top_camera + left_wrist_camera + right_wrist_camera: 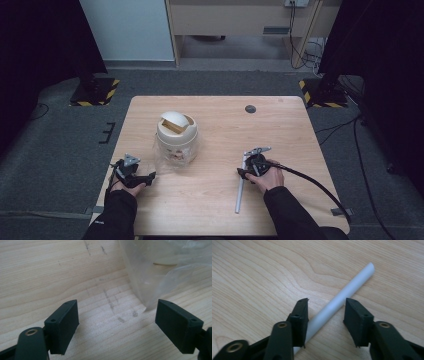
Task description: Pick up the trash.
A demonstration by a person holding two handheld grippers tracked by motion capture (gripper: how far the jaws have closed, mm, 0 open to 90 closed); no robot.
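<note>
A small white bin [176,131] with a swing lid stands left of the table's middle, with a clear plastic bag [170,159] bunched round its base. My left gripper [150,176] lies just left of the bag, open. In the left gripper view a corner of the bag [152,275] reaches down close to the right jaw of the left gripper [116,320], and nothing is between the jaws. A white tube [240,187] lies on the table at the right. My right gripper [327,302] is open and straddles the tube [347,292], which runs between its jaws on the wood.
The wooden table [220,120] has a grey round cap [250,108] near its far edge. A black cable [310,182] trails right from the right gripper. Stand bases with yellow-black stripes [95,92] sit on the floor beyond the far corners.
</note>
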